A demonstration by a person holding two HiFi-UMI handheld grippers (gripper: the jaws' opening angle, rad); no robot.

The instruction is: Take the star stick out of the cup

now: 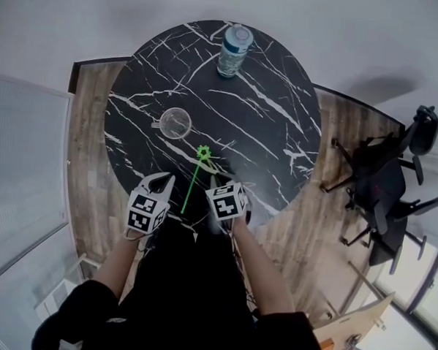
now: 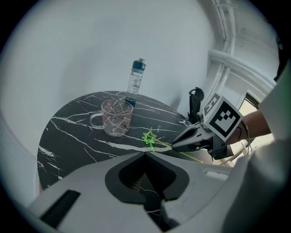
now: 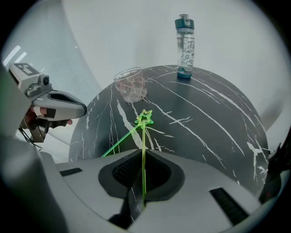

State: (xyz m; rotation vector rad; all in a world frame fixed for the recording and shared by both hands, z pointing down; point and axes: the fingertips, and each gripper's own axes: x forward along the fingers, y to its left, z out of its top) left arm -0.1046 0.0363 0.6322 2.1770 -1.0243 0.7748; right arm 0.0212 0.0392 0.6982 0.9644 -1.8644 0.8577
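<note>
A thin green star stick [image 1: 203, 153] is outside the clear handled cup [image 1: 175, 122], its star low over the black marble table [image 1: 279, 137]. In the right gripper view the stick [image 3: 144, 150] runs straight back into my right gripper [image 3: 143, 154], whose jaws are shut on it. A second green line runs from the star to the table's near edge; I cannot tell whether it is another stick or a reflection. The cup [image 2: 116, 118] shows pink lines inside. My left gripper [image 1: 164, 179] is shut on nothing, left of the stick.
A water bottle [image 1: 234, 51] stands at the table's far edge. A black office chair [image 1: 383, 186] sits on the wooden floor to the right. A pale partition stands to the left. The table's near edge is right under both grippers.
</note>
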